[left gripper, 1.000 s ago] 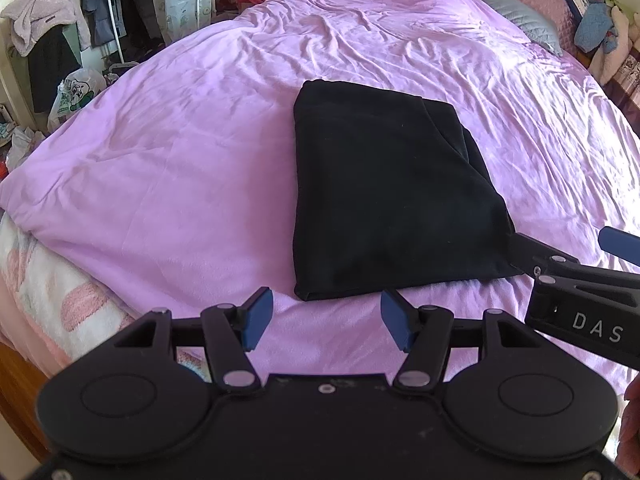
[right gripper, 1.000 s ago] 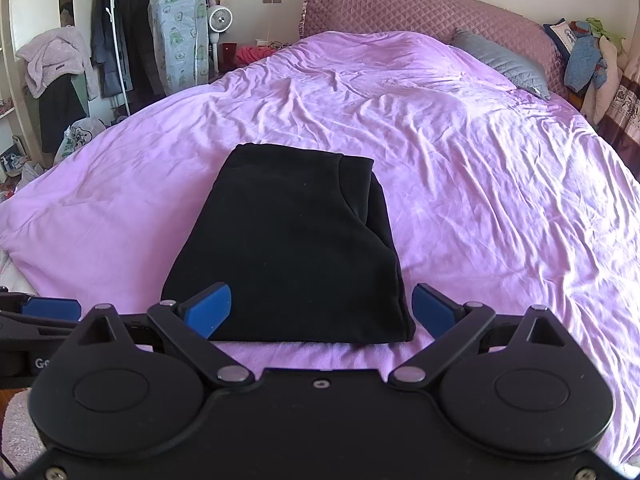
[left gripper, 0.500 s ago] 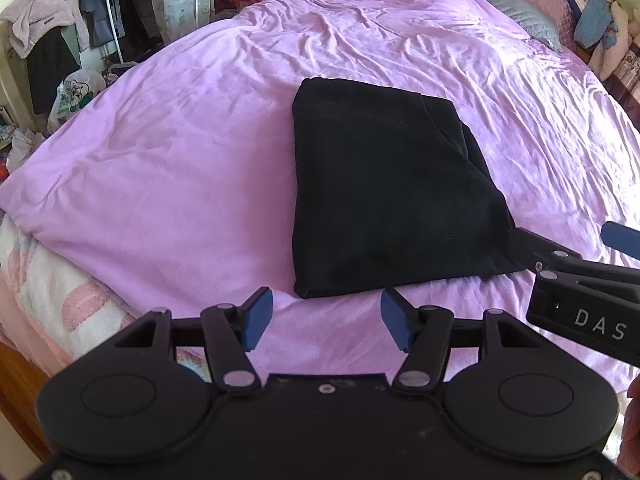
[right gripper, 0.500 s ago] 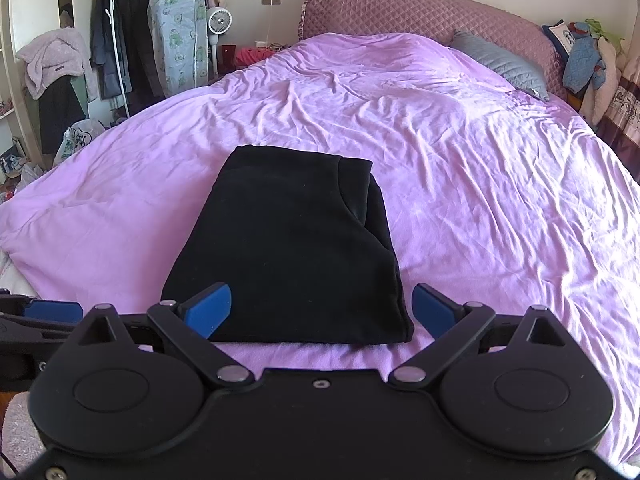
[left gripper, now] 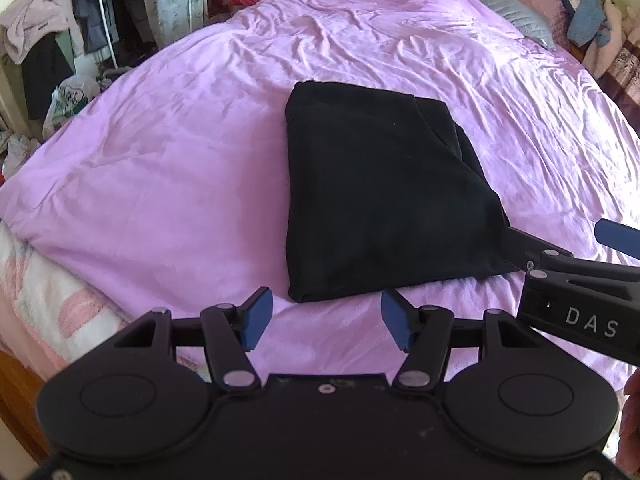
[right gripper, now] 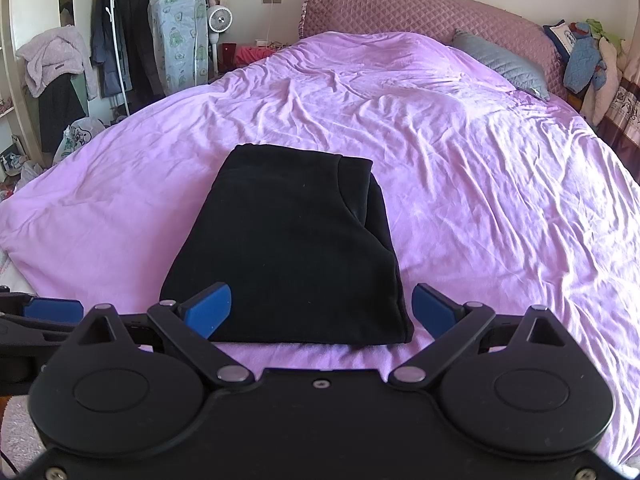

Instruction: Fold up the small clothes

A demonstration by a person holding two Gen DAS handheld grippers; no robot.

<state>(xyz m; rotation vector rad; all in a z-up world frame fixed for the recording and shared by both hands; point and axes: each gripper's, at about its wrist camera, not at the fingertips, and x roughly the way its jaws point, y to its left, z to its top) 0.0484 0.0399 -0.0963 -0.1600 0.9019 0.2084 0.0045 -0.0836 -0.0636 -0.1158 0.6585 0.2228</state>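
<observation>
1. A black cloth lies folded on the purple blanket, near the bed's front edge.
2. The left gripper waits just in front of the cloth, jaws wide apart, holding nothing.
3. The right gripper is wide apart too, one finger on each side of the cloth's near right corner.

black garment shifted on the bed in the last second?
No. In the right wrist view the folded black garment lies at the same spot on the purple duvet, matching the same creases; both grippers sit open and clear of it.
</observation>
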